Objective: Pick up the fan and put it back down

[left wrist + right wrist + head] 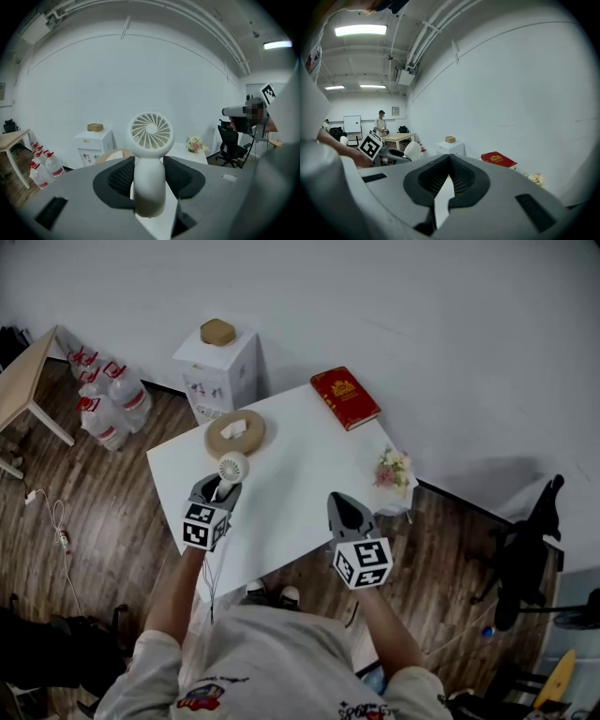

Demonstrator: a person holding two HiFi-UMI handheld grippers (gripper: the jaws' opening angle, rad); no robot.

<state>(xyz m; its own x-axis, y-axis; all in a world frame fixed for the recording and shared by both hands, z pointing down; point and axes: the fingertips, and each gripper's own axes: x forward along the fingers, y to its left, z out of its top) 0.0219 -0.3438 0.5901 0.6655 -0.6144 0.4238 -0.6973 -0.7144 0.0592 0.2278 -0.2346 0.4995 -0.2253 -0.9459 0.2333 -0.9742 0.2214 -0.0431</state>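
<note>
The left gripper [217, 486], at centre-left of the head view, is clamped on the small white plastic handheld fan [233, 468]. In the left gripper view its two dark ribbed pads press the smooth handle from either side. The fan [151, 133] stands nearly upright, with its long axis running up the frame and its round slatted head clear above the jaw tips. Its rounded foot hangs below them over the white rectangular table [291, 484]; whether the foot touches the tabletop cannot be told. Setting it down therefore looks like a straight drop along the handle's axis onto the bare table under the gripper. The round tan wooden tissue holder [235, 434] lies just beyond, towards the upper frame, and should be kept clear of. The right gripper [345, 509], lower centre, is well apart from the fan, and its jaws are closed together on nothing [449, 164].
</note>
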